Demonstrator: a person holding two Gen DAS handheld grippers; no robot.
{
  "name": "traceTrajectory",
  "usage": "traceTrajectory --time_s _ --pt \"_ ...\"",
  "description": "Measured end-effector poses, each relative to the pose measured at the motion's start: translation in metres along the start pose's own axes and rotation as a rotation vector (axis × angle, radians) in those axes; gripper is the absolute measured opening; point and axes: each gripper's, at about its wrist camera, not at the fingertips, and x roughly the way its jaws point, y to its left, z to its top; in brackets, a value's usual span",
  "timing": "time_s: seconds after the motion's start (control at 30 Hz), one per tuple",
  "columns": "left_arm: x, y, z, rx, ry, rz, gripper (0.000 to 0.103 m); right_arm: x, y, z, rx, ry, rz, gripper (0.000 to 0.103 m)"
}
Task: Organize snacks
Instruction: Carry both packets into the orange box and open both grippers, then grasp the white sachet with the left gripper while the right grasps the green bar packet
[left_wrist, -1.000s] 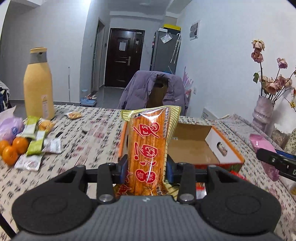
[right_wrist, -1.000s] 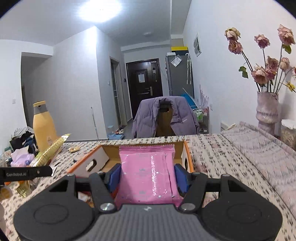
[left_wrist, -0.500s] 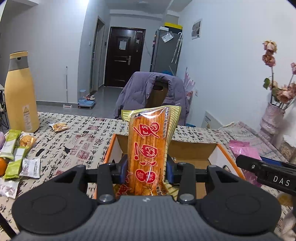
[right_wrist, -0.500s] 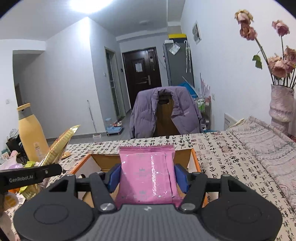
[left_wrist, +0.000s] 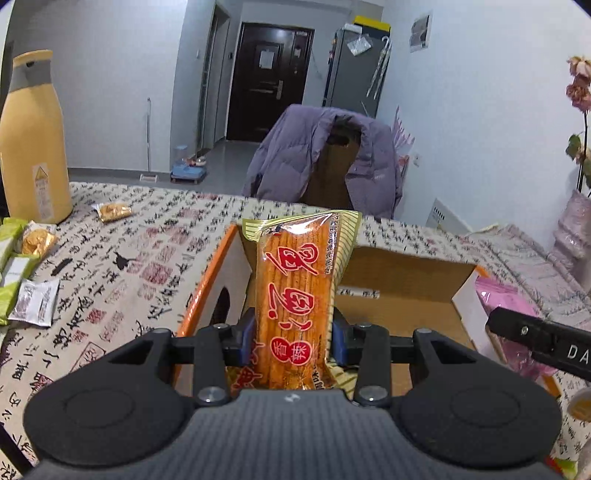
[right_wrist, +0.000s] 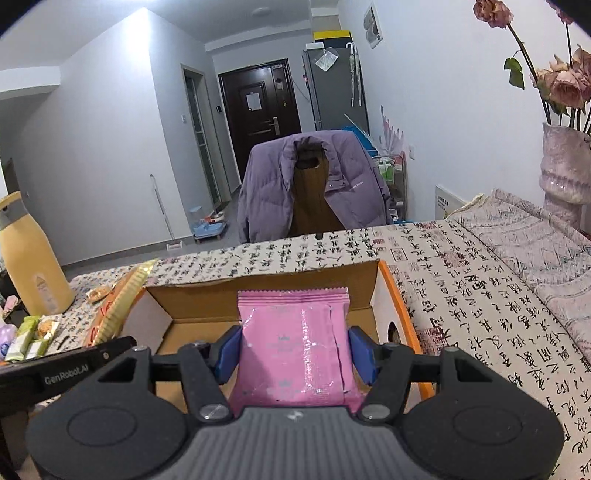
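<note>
**Two snack packets held over the open box**

A table covered in a calligraphy-print cloth (left_wrist: 122, 266) fills the lower half of both views; a chair draped with a purple jacket (right_wrist: 314, 184) stands behind it at centre.

The left gripper (left_wrist: 293, 338) is clamped on an orange snack packet (left_wrist: 299, 291), gripped low on its sides so most of the packet stands upright above the pads. The right gripper (right_wrist: 295, 352) is clamped on a pink packet (right_wrist: 295, 343), also by its side edges.

Handling, as judged: both packets look light, soft and crinkly, with slick film; contents may crush. Hold at the sealed edges, with moderate pressure.

Both packets sit in front of the open cardboard box (left_wrist: 402, 269), at frame centre.
</note>
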Motion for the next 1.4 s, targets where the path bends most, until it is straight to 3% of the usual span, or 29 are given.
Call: traceTrajectory --time_s 0.17,0.33,0.4,0.53,0.6,0.63,0.73,1.03,1.4 --pt "0.009 -0.003 -0.007 0.020 0.030 -0.006 0.043 0.012 -0.003 -0.005 -0.007 0.045 -0.008 0.061" --pt "0.009 -0.004 -0.011 0.030 0.034 -0.013 0.052 0.014 -0.006 -0.007 0.000 0.061 -0.015 0.064" --pt "0.005 -0.003 -0.011 0.027 0.021 -0.009 0.066 0.014 -0.008 -0.007 0.010 0.055 -0.015 0.077" --pt "-0.004 -0.002 -0.007 0.024 -0.013 0.001 0.086 0.012 -0.013 -0.006 0.025 0.053 -0.015 0.083" --pt "-0.010 -0.002 -0.006 0.012 -0.030 0.003 0.101 0.011 -0.016 -0.005 0.037 0.050 -0.013 0.093" --pt "-0.013 -0.002 -0.004 0.013 -0.046 0.004 0.103 0.011 -0.016 -0.004 0.042 0.045 -0.011 0.095" --pt "-0.020 -0.003 0.000 0.014 -0.068 0.004 0.103 0.007 -0.016 -0.002 0.043 0.030 -0.010 0.103" --pt "-0.042 -0.002 0.009 -0.002 -0.080 -0.010 0.103 -0.018 -0.011 0.005 0.020 -0.012 0.002 0.103" --pt "-0.084 0.006 -0.006 0.010 -0.094 -0.004 0.103 -0.071 -0.014 -0.008 -0.014 -0.055 -0.005 0.103"
